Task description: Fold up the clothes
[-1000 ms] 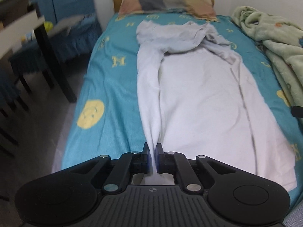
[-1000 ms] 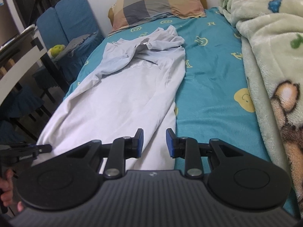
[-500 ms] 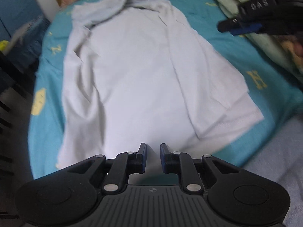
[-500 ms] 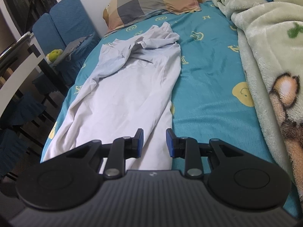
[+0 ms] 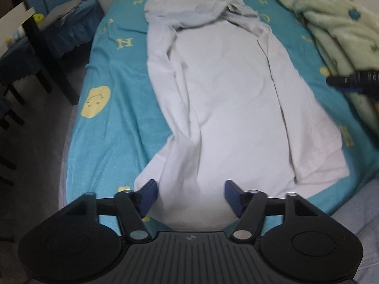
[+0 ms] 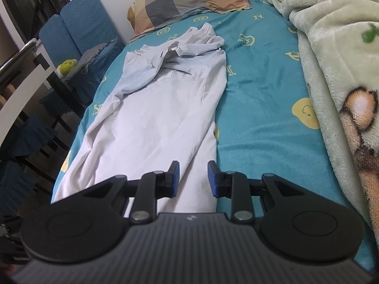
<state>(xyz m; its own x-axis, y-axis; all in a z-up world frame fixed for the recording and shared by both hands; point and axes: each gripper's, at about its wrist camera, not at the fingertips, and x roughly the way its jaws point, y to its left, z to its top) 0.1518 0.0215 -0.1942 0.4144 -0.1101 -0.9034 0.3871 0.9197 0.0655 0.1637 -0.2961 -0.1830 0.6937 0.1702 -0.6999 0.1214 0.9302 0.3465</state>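
Observation:
A pale white long-sleeved shirt (image 5: 225, 94) lies lengthwise on the teal bedsheet (image 5: 113, 123), collar end far, sleeves folded in along its sides. My left gripper (image 5: 190, 189) hovers over the near hem. Its jaws are opening, with cloth below them and nothing pinched. In the right wrist view the shirt (image 6: 161, 108) stretches away. My right gripper (image 6: 193, 175) stands part open over the shirt's near right edge and grips nothing. The fingers (image 5: 350, 80) of that right gripper show at the right edge of the left wrist view.
A checked pillow (image 6: 189, 0) lies at the head of the bed. A green fleece blanket (image 6: 336, 71) is heaped along the right side. Blue chairs (image 6: 78, 33) and a dark table leg (image 5: 47, 54) stand beside the bed's left edge.
The left gripper was shut on the shirt's near left fold. It let go, swung over the hem and spread its jaws. The right gripper stayed put, jaws unchanged.

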